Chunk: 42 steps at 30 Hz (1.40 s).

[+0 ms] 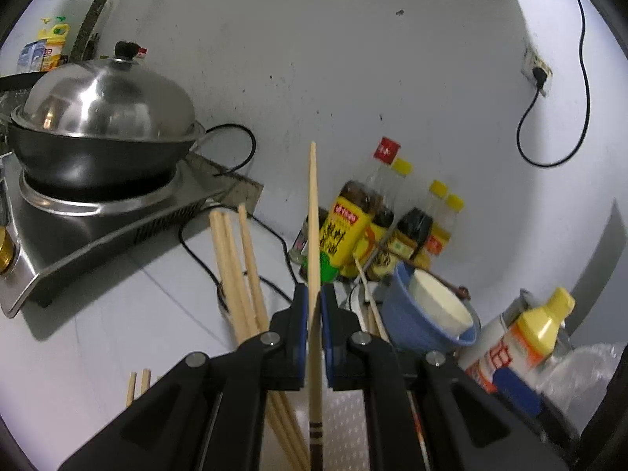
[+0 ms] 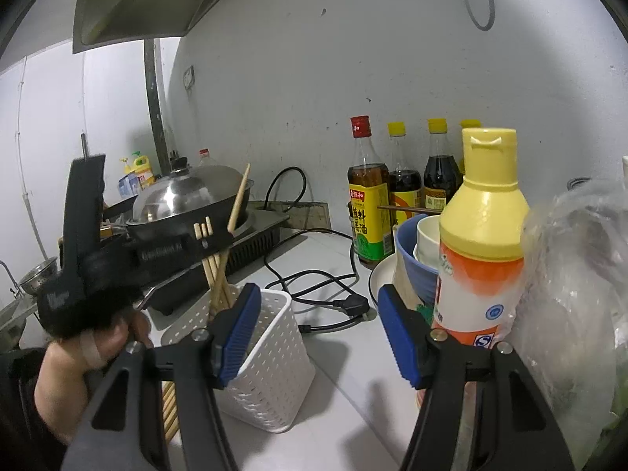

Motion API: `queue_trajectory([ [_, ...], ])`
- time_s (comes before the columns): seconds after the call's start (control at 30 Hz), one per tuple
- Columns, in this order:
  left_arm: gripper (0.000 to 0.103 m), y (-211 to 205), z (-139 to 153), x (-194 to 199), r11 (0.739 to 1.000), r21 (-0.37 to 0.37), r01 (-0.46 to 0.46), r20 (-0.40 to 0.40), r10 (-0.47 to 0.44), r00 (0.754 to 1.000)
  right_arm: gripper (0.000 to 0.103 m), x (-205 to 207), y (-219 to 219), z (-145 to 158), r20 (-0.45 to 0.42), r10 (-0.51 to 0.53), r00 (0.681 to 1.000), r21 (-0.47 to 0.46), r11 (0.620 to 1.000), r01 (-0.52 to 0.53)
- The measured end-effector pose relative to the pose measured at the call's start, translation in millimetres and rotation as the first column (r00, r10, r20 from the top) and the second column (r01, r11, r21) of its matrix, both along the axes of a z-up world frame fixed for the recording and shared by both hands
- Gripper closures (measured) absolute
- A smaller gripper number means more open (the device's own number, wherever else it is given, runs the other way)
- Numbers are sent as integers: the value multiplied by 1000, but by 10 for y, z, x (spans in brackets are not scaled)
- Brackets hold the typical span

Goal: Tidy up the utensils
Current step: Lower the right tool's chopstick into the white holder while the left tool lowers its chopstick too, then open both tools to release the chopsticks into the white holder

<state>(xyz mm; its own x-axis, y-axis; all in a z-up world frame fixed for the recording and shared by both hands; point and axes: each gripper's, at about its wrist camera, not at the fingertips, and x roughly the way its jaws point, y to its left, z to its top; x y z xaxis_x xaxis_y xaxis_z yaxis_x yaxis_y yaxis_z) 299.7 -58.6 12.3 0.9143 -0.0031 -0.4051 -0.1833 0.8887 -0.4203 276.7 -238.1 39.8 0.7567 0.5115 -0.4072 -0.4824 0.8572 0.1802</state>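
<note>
While the left gripper (image 1: 314, 310) has its fingers clamped on one chopstick (image 1: 313, 212), the stick's long axis runs straight up frame centre, tip away from the camera. In the right view the same stick (image 2: 239, 200) tilts over the white caddy (image 2: 271, 357) at lower centre, just above the chopsticks already standing in it (image 2: 218, 282). Left is nearer the caddy; likely next is tipping the stick down in. Right gripper (image 2: 318, 337) hangs half open, empty, above the bench (image 2: 337, 424).
</note>
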Motion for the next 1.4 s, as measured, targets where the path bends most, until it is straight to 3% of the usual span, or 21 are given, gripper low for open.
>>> queue_trajectory([
  [0.2, 97, 29, -111, -119, 1000, 8, 16, -60, -15, 998, 43, -9, -23, 6, 1, -2, 1000, 21, 1000, 2],
  [0.37, 96, 35, -115, -194, 996, 5, 88, -110, -87, 990, 43, -36, 3, 17, 6, 4, 1000, 14, 1000, -4],
  [0.5, 65, 60, -61, -317, 992, 38, 119, -121, -114, 986, 43, -50, 55, 9, 12, 19, 1000, 8, 1000, -19],
  [0.53, 64, 77, -51, -357, 991, 43, 127, -126, -120, 985, 43, -48, 75, -4, 10, 24, 1000, 6, 1000, -24],
  [0.83, 57, 379, -22, -804, 987, 46, 151, -135, -144, 980, 43, -42, 260, -31, -34, 19, 999, -36, 999, -20],
  [1.3, 55, 1131, -211, -1468, 993, 15, 113, -138, -110, 984, 43, -540, 774, 82, -66, 40, 997, -137, 989, -49],
  [1.4, 50, 1255, -266, -1562, 994, 12, 113, -144, -110, 984, 43, -636, 882, 60, -81, 46, 996, -158, 986, -58],
])
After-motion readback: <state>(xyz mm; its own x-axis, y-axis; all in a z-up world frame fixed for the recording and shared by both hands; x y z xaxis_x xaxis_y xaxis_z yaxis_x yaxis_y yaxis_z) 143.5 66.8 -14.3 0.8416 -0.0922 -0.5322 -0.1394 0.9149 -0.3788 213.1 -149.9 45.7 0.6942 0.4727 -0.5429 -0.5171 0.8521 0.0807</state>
